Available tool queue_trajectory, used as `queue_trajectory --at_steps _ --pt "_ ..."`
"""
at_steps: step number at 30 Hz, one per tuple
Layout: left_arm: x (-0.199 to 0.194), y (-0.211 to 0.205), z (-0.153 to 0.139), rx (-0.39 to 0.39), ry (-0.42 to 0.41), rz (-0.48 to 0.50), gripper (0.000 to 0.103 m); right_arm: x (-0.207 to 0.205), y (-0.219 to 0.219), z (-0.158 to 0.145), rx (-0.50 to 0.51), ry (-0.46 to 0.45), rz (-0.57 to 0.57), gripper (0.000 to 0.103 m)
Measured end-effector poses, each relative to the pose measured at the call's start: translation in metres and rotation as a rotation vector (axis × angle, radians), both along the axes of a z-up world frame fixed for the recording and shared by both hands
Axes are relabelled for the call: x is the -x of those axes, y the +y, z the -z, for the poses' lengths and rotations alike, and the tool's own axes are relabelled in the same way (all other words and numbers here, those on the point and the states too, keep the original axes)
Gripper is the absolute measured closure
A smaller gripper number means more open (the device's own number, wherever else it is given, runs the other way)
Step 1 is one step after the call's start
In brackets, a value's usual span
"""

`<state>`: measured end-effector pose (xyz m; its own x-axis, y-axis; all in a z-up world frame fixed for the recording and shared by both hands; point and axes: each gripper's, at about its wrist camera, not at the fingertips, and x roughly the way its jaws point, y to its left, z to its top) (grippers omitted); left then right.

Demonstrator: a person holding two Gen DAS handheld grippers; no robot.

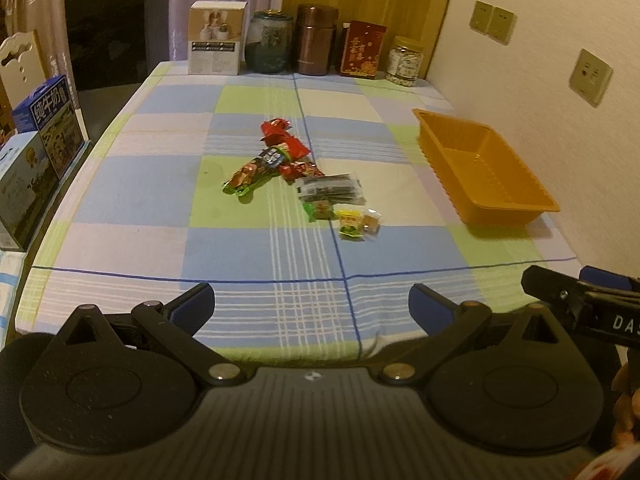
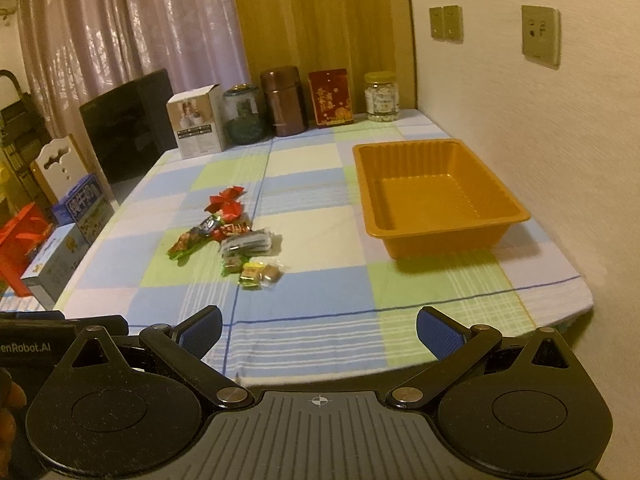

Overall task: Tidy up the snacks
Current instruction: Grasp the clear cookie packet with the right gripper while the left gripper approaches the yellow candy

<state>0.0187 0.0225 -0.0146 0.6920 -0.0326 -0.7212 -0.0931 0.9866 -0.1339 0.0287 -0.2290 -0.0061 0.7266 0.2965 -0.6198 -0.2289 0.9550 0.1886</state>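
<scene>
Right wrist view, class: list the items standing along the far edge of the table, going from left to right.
White box → dark glass jar → brown canister → red box → clear jar with yellow lid.

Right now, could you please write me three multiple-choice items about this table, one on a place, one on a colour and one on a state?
1. Where does the pile of snacks lie?
A. inside the tray
B. on the tablecloth, left of the tray
C. on the chair

2. What colour is the tray?
A. orange
B. white
C. black

3. How does the right hand-held gripper stand?
A. shut on a snack
B. shut on nothing
C. open and holding nothing

Answers:
1. B, since the packets sit in a heap on the checked tablecloth, apart from the tray.
2. A, since its walls and floor are orange in both views.
3. C, since its blue pads are spread wide with only cloth between them; the left hand-held gripper looks the same.
</scene>
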Motion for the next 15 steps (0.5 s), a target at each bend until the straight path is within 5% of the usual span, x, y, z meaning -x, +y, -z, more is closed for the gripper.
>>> queue_trajectory --at_steps 9,15 --pt "-0.043 0.017 0.023 0.005 0.021 -0.007 0.001 -0.048 0.020 0.029 -0.007 0.020 -0.054 0.001" --pt "-0.077 0.031 0.042 0.011 0.043 -0.031 0.004 -0.091 0.040 0.055 -0.014 0.053 -0.084 0.021"
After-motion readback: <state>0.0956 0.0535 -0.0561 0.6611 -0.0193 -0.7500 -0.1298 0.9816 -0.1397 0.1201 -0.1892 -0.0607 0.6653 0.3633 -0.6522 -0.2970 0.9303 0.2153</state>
